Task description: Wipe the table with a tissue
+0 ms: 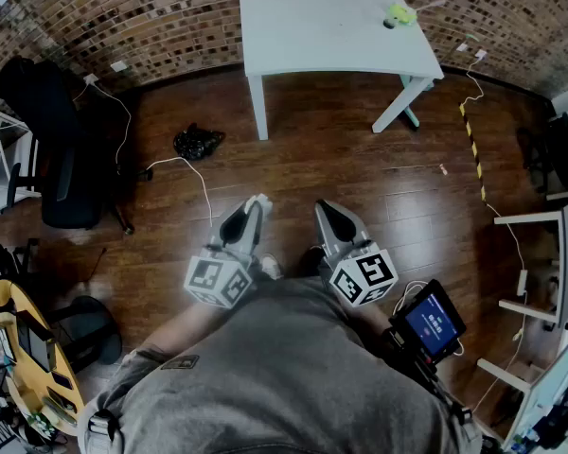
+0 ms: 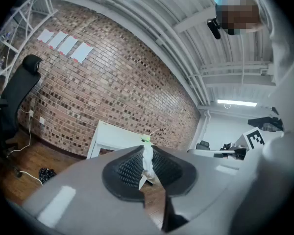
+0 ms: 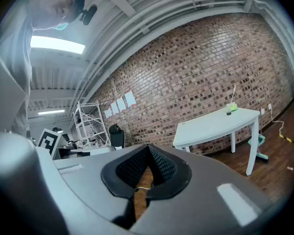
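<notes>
The left gripper [image 1: 256, 202] and the right gripper [image 1: 323, 207] are held side by side, close against the person's grey shirt [image 1: 284, 376]. Both point out over the wooden floor [image 1: 341, 168] and neither touches anything. In the left gripper view the ribbed pads [image 2: 125, 170] are drawn together, leaving only a thin slit. Through it show a sliver of white, in line with the far counter's leg, and some floor; nothing is clamped. In the right gripper view the pads [image 3: 162, 166] likewise meet at the tips, with floor showing in the narrow gap below and nothing between them. The white counter [image 1: 322, 26] stands well apart from both grippers, against the brick wall [image 1: 151, 17]. A small yellow-green item [image 1: 400, 13] lies near its far right corner, too small to tell whether it is the tissue.
</notes>
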### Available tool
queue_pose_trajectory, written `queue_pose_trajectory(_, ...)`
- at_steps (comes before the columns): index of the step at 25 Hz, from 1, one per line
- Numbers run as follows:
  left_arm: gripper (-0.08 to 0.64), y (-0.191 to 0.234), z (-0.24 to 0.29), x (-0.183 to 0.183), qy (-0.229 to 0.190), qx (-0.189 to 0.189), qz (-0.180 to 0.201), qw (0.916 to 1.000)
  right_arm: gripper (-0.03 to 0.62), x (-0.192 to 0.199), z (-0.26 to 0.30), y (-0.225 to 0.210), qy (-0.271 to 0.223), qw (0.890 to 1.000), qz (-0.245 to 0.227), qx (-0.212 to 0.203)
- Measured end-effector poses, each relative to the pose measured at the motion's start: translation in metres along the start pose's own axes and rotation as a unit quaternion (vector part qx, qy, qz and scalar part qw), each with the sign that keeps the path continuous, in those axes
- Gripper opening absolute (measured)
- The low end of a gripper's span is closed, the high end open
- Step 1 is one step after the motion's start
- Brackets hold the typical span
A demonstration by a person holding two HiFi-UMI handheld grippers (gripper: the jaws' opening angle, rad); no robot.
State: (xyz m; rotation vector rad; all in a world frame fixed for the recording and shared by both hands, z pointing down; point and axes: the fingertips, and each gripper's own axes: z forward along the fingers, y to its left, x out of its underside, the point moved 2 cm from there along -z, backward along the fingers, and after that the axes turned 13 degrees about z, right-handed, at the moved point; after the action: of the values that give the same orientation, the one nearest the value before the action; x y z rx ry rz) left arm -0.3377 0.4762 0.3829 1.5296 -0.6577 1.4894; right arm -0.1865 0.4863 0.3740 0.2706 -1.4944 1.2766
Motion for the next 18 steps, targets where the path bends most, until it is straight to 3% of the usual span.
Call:
queue_pose_trajectory(7,0.043,0.009,0.025,-0.005,0.003,-0.002,0.003,1.0,0.012,-0.018,0.017,-0.015,-0.006,1.0,-0.002,-0.001)
queue_pose_trajectory(18,0.043,-0.008,0.169,-0.032,-0.004,-0.026,0.028,0.9993,0.012,-0.109,0.062,-0.123,-0.013,1.0,0.006,-0.026)
